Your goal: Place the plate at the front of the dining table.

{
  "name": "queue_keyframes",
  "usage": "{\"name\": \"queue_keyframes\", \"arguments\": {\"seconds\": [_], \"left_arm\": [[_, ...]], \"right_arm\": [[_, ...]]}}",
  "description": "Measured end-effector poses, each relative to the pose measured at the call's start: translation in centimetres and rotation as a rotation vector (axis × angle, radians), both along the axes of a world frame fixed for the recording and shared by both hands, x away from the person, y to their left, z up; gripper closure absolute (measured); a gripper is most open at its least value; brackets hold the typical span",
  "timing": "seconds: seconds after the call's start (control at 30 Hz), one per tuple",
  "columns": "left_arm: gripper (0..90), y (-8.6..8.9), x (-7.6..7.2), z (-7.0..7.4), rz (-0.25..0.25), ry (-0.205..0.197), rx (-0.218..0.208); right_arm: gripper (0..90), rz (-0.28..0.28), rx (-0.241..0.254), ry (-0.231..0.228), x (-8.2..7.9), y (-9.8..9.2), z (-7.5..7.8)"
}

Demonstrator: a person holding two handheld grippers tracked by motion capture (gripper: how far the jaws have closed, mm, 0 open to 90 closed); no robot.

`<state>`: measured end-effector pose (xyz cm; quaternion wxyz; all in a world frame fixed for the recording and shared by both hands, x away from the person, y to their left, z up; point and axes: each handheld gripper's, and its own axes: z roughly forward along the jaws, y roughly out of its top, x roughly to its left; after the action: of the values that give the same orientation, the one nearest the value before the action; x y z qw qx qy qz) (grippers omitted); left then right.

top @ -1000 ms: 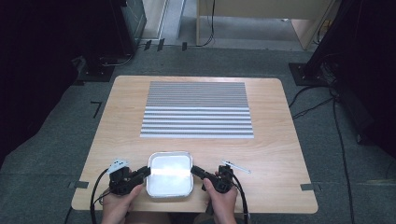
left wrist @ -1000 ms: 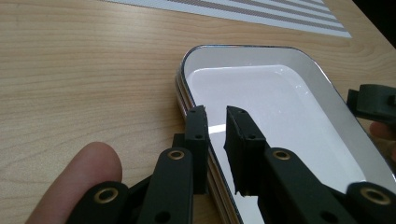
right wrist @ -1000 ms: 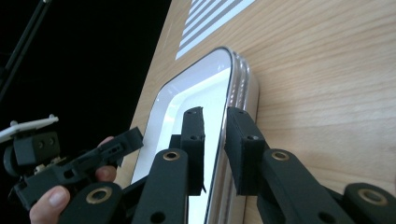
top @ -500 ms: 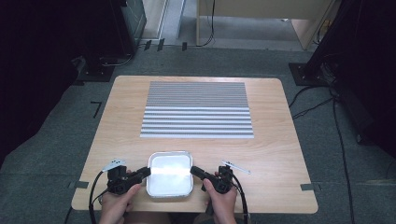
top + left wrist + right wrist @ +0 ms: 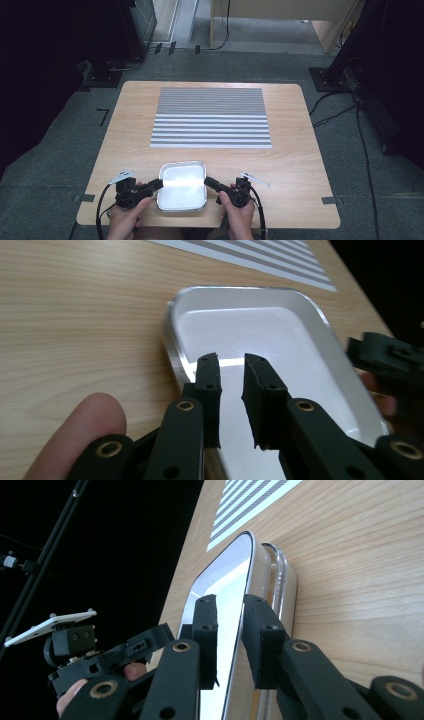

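Currently: tray [image 5: 181, 164] at near edge of table [image 5: 300, 165]. Right gripper [image 5: 206, 180] clamped on right rim. Left gripper [image 5: 159, 183] straddles left rim, grip unclear. Advice: seat pads fully, lift both sides level.

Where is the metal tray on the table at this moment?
In the high view, the metal tray lies near the table's front edge, just before the striped mat, between the left tongs and the right tongs.

Wooden table [image 5: 300, 165] | striped grey-and-white mat [image 5: 211, 117] at far centre | white metal tray [image 5: 182, 186] at near edge
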<state>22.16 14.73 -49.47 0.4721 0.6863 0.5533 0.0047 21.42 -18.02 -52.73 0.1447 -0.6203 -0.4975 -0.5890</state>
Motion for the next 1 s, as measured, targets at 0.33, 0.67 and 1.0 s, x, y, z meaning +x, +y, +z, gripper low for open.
{"name": "queue_keyframes", "arguments": {"seconds": [0.33,0.67,1.0], "left_arm": [[72.2,0.6,-0.1,0.6,0.073,-0.044,0.049],[72.7,0.5,0.0,0.2,0.068,-0.004,0.055],[73.7,1.4,0.4,-0.1,0.064,0.055,-0.035]], "right_arm": [[76.3,0.001,-0.006,-0.019,-0.1,0.0,0.1],[73.2,-0.009,-0.058,-0.018,0.0,0.5,-0.3],[72.9,-0.006,-0.044,-0.010,0.1,0.4,-0.4]]}}
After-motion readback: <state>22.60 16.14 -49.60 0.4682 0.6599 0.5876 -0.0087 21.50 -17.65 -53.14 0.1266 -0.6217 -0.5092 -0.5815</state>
